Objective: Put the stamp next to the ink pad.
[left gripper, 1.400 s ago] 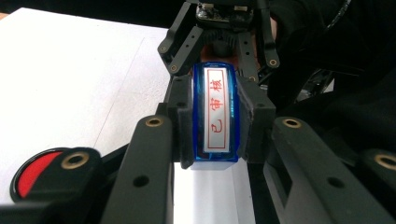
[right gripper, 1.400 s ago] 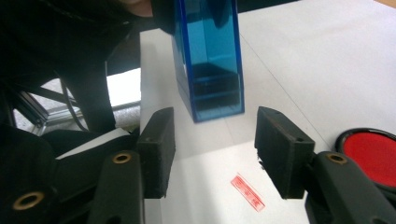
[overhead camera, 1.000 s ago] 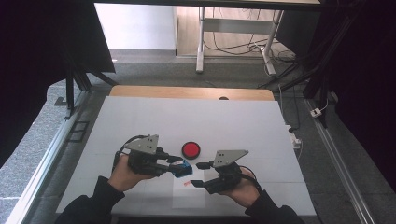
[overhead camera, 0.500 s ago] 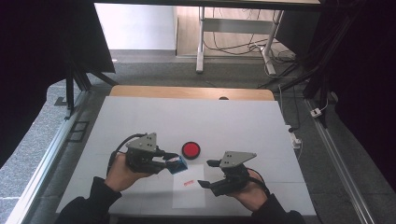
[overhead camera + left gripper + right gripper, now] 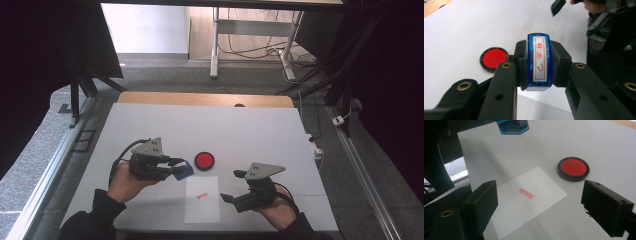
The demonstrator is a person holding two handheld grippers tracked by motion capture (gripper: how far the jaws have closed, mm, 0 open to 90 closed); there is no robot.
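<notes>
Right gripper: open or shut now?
Open. The right gripper has just been opening; its jaws stand wide apart over the stamped paper, nothing between them.

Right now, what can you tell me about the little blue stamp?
The stamp is a small block of clear blue plastic with a white label on its back showing red characters in a red frame. The left gripper clamps it from both sides, its black pads pressing the long edges. It hangs in the air above the white table, near the red ink pad, touching nothing else.
</notes>
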